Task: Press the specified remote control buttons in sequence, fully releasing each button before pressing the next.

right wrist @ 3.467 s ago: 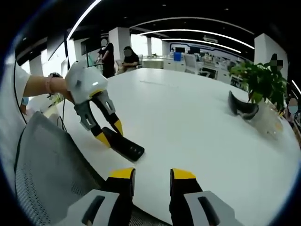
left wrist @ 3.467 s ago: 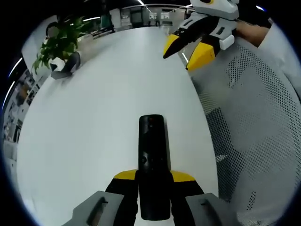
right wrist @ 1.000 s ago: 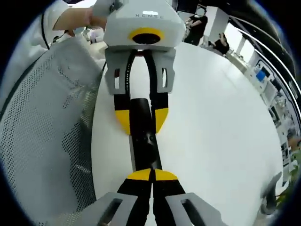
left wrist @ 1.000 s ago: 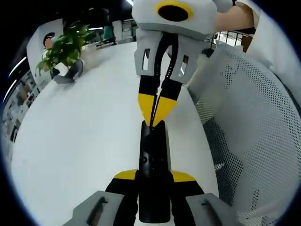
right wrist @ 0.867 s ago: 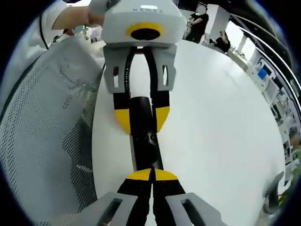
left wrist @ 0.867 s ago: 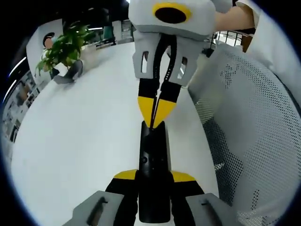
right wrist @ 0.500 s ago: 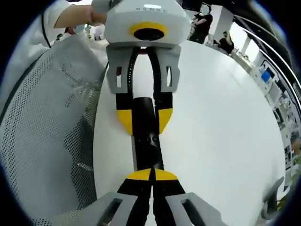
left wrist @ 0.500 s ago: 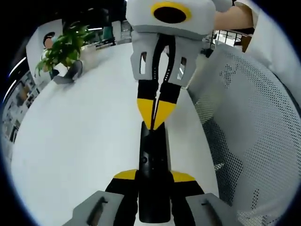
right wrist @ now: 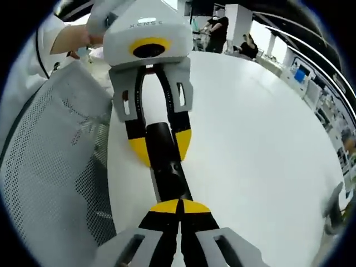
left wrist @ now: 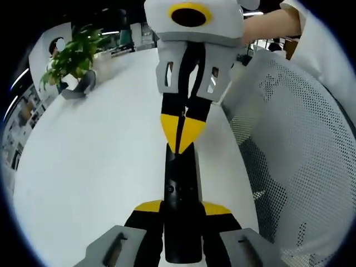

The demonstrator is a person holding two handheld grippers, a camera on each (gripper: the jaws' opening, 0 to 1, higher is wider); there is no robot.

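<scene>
Probably light, rigid, smooth-sided: remote (left wrist: 181,189) over white table (left wrist: 89,167), clamped near end by left gripper (left wrist: 182,214), right gripper (right wrist: 179,208) jaws together, tips on far-end buttons; best held by long edges.

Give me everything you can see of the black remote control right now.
The slim black plastic remote control is a long bar with small buttons, dark and glossy. The left gripper clamps its near end between yellow-tipped jaws, over the white round table beside a grey mesh chair. The right gripper, jaws shut, sets its joined tips on the remote's far end.
</scene>
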